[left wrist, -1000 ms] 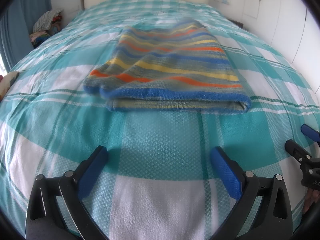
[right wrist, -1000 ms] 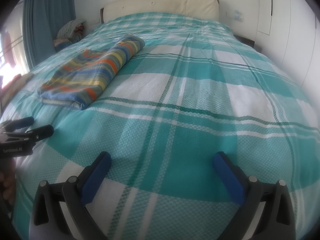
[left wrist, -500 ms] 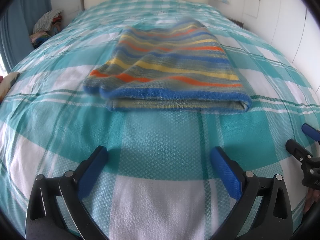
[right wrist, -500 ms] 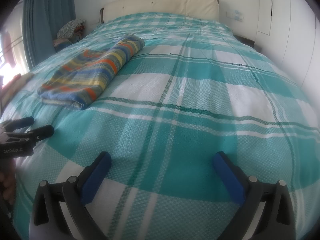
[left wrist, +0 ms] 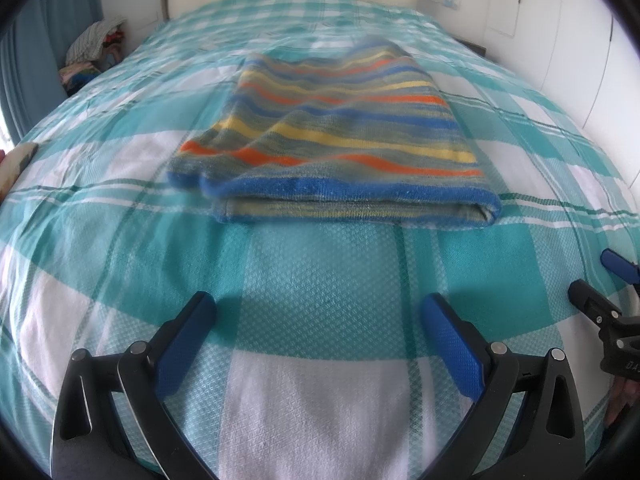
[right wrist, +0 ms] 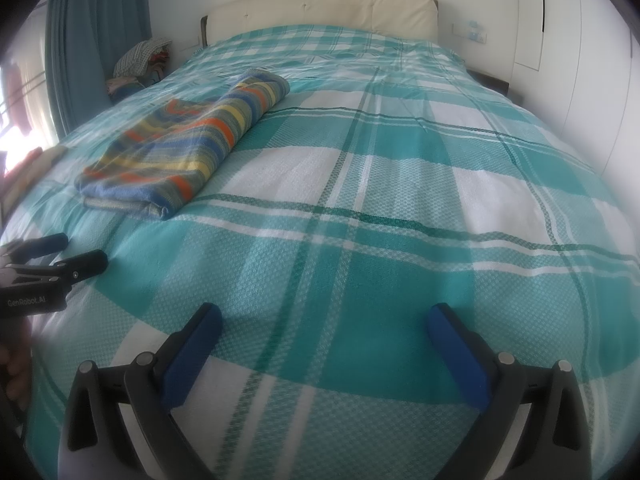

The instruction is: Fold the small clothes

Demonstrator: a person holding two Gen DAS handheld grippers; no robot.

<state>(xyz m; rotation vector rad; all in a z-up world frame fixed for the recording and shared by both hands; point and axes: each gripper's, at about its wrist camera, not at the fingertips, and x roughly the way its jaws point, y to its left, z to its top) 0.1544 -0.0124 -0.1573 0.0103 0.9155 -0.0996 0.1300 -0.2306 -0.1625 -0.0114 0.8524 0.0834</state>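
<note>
A striped knit garment (left wrist: 332,136), folded into a flat rectangle with blue, yellow and orange bands, lies on the teal-and-white plaid bedspread (left wrist: 320,280). My left gripper (left wrist: 318,312) hovers open just short of its near folded edge, nothing between the blue pads. In the right wrist view the same garment (right wrist: 188,140) lies far left, and my right gripper (right wrist: 320,320) stands open over bare bedspread (right wrist: 380,200), well to the right of it. Each gripper shows at the edge of the other's view: the right gripper (left wrist: 600,284) and the left gripper (right wrist: 76,252).
A cream headboard (right wrist: 320,8) closes the far end of the bed. A heap of clothes (right wrist: 140,60) sits at the far left beside a blue curtain (right wrist: 96,32). White cupboard doors (right wrist: 580,40) run along the right side. A hand (right wrist: 16,364) holds the left gripper.
</note>
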